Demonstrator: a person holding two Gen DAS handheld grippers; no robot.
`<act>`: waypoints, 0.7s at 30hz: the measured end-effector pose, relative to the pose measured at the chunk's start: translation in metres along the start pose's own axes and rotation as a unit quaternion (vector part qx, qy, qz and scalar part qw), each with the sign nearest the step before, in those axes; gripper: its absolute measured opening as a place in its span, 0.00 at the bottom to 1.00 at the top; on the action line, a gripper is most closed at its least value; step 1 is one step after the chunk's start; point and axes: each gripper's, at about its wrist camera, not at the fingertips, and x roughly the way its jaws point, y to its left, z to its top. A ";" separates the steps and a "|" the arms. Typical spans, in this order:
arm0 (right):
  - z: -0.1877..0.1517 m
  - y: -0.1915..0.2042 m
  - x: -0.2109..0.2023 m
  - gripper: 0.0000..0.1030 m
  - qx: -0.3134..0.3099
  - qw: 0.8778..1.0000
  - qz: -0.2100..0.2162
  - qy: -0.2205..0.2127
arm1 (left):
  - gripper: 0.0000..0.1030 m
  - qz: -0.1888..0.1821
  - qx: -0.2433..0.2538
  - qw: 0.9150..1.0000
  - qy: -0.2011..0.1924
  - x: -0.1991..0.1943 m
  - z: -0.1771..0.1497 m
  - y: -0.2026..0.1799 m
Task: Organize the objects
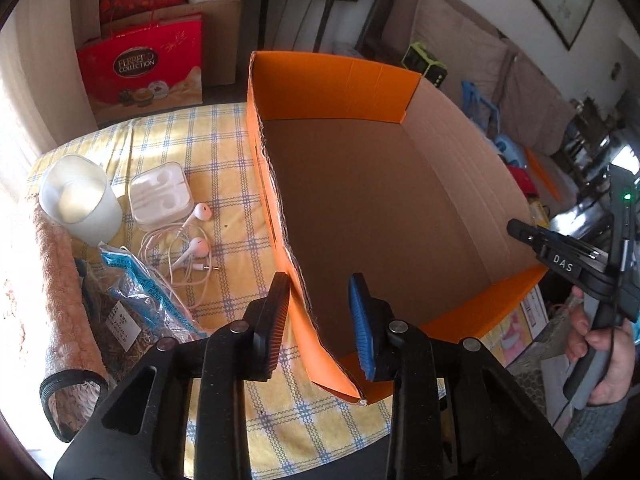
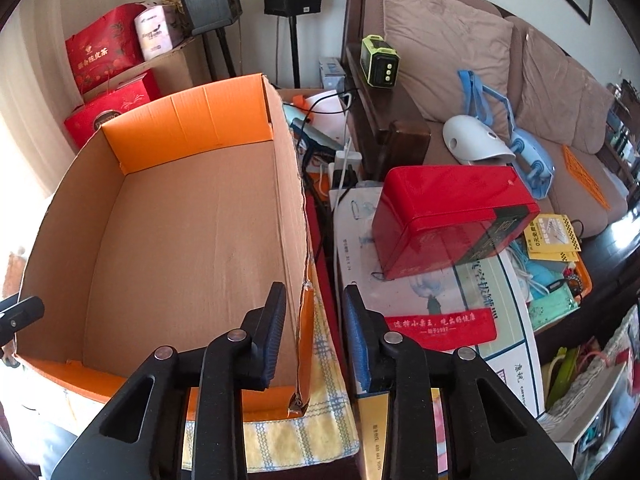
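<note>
- While both grippers hang over the near end of the cardboard box [image 1: 384, 208], neither holds anything.
- In the left wrist view the left gripper [image 1: 320, 320] sits at the bottom centre of the frame, its fingers spread wide on either side of the box's torn left wall, one finger outside the wall and the blue-padded one inside.
- In the right wrist view the right gripper [image 2: 314, 332] is likewise at the bottom centre, fingers wide apart and straddling the box's right wall near its torn front corner.
- The box fills the middle of both views; its inside looks bare, with orange flaps at the far and near ends.
- It stands on a yellow checked cloth [image 1: 224, 168].
- At the left of the left wrist view, on that cloth beside the box, lie the things to sort: a white cup [image 1: 80, 200], a clear earphone case [image 1: 160, 196] just to its right, and white earphones [image 1: 192, 248] with a loose cable below the case.
- A clear plastic bag [image 1: 136, 312] with a blue strip lies at the lower left, against a rolled brown mat [image 1: 60, 300] along the frame's left edge.
- At the right of the right wrist view, a red tin [image 2: 452, 220] rests on a cluttered surface beside the box.
- A sofa [image 2: 460, 52] occupies the upper right.
</note>
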 end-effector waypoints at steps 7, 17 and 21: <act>0.000 0.016 0.000 0.18 -0.021 1.000 0.004 0.000 | 0.18 0.015 0.006 1.000 -0.005 -0.002 -0.004 -0.003; -0.010 0.040 -0.018 0.18 -0.043 0.999 0.005 -0.019 | 0.19 0.024 0.007 0.999 -0.019 -0.025 -0.018 0.011; -0.020 0.049 -0.020 0.18 -0.049 0.999 0.012 -0.016 | 0.19 0.024 0.002 1.000 -0.019 -0.032 -0.026 0.018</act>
